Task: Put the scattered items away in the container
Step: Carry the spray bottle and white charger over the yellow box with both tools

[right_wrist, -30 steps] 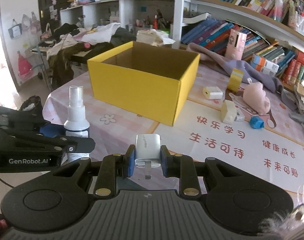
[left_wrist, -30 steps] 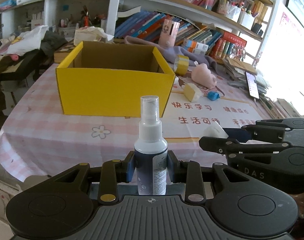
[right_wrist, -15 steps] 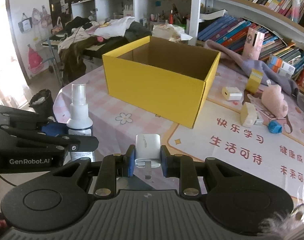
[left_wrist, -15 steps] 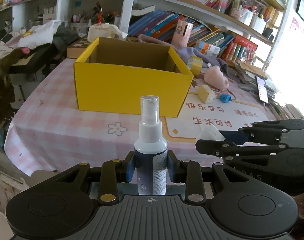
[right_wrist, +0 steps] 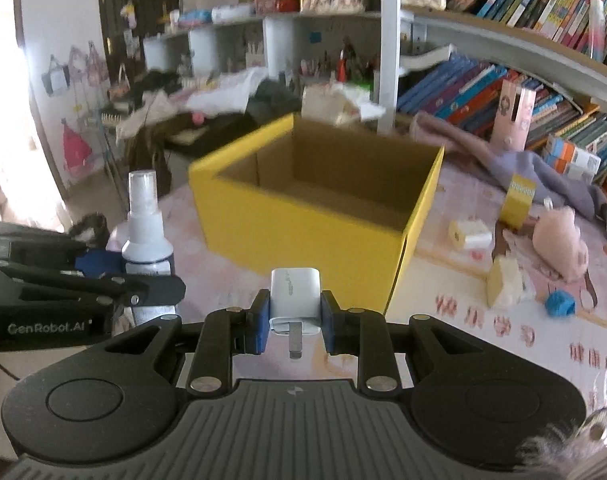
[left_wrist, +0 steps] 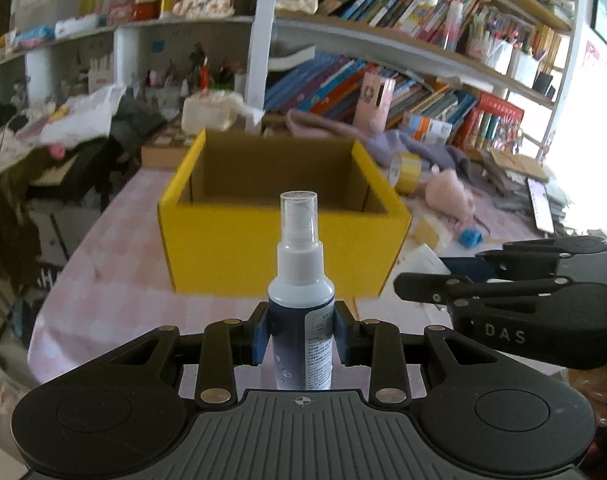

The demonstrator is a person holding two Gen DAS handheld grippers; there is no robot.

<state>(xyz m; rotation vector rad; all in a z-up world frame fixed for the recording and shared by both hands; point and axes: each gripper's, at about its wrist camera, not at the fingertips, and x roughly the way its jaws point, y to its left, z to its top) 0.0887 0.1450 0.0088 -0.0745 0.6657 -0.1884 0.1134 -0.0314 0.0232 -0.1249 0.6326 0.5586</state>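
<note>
Left wrist view: the left gripper [left_wrist: 301, 334] pinches a spray bottle [left_wrist: 301, 300] upright between its blue pads, the clear cap standing toward 12 o'clock. The yellow box [left_wrist: 207, 256] sits straight ahead at 12 o'clock on the pink checked tablecloth [left_wrist: 115, 296], open side up, and what shows of its inside looks bare. The right gripper [left_wrist: 427, 276] reaches in from 3 o'clock, level with the box's near right corner. To do this step well, I would lift the bottle above the front wall before moving forward, since the cap stands about level with the rim, then lower it inside and spread the fingers only once its base is near the floor, so it does not topple.

Right wrist view: the right gripper [right_wrist: 295, 322] is pressed on a white charger plug [right_wrist: 295, 298], a metal prong hanging down toward 6 o'clock. The box is at 12 to 1 o'clock, its near corner just beyond the plug. The left gripper with the bottle sits at 9 o'clock. Still loose on the table at 3 o'clock: a yellow tape roll [right_wrist: 518, 201], a small white box [right_wrist: 469, 233], a pink plush toy [right_wrist: 559, 242], a yellow sponge piece [right_wrist: 503, 286] and a blue cap [right_wrist: 559, 307]. The two loads should probably enter at separate sides, bottle at the left, plug at the right, so the tools do not clash over the opening
</note>
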